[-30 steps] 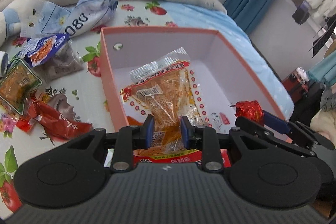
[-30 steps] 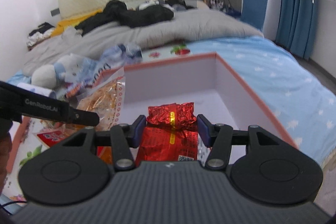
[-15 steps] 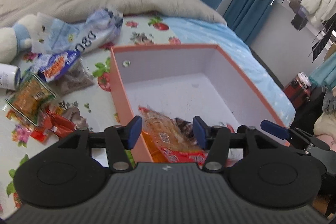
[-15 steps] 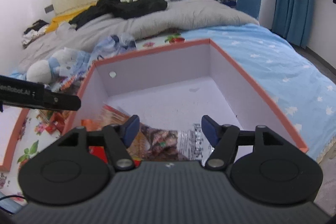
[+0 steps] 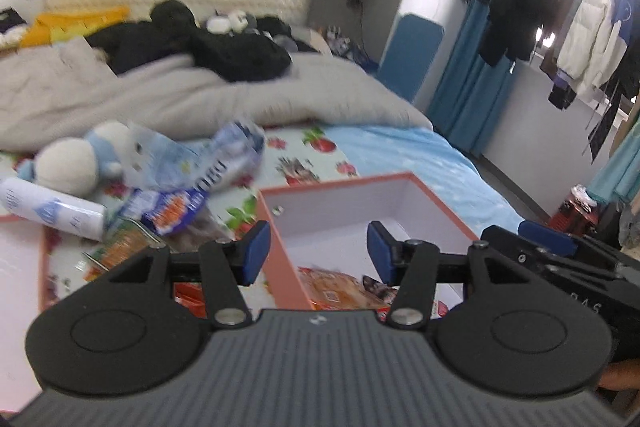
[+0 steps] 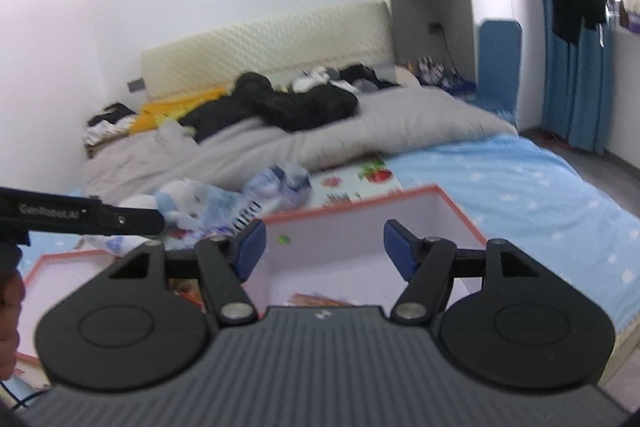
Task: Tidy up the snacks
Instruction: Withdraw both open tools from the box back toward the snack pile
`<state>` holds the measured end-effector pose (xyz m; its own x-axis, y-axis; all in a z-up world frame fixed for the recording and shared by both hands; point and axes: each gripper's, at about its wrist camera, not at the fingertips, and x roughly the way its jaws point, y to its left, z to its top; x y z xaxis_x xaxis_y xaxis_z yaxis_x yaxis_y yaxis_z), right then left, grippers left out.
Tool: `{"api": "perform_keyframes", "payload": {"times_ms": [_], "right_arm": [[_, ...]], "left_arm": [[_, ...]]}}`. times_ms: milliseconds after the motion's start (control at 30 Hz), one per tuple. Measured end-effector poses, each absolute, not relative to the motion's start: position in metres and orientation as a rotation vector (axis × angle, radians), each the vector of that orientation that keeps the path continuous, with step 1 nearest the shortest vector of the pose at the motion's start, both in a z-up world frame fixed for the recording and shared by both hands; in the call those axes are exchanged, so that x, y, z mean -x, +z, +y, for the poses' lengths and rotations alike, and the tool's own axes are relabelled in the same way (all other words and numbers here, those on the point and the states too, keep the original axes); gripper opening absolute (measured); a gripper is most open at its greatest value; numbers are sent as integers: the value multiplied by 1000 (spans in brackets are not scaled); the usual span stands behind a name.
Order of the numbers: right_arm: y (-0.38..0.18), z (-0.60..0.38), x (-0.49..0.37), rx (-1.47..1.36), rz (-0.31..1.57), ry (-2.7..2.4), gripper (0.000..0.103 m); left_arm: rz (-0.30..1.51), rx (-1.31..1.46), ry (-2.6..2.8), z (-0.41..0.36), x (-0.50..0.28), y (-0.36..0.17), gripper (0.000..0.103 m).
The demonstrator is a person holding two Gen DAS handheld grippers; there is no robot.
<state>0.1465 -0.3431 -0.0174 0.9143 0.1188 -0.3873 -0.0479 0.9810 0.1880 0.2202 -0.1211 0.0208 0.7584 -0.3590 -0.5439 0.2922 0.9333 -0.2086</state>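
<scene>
Left wrist view: the left gripper hangs above the near left wall of the orange box on the bed, jaws released and empty. An orange snack packet lies inside the box at its near end. More snack packets, a white can and a plush toy lie on the bed left of the box.

Right wrist view: the right gripper hovers over the same box, jaws released, nothing between them. The box lid lies at the left.
</scene>
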Motion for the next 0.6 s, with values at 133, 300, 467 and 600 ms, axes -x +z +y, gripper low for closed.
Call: {"api": "perform_keyframes", "payload": {"times_ms": [133,300,467,600], "right_arm": [[-3,-328,-135,-176,361,124,67],[-2,-306,-129,-172,339,205,67],[-21,-284,-123,-156,382,262,67],[-37,-268,-115,-158,409,259,67]], "left_arm": [[571,111,-310,-101,-195,33,59],[597,134,-274,-78,-169,24,59],[603,160,-233,-57,-144,4,59],[578,128,-171,-47,-132,-9,59]]}}
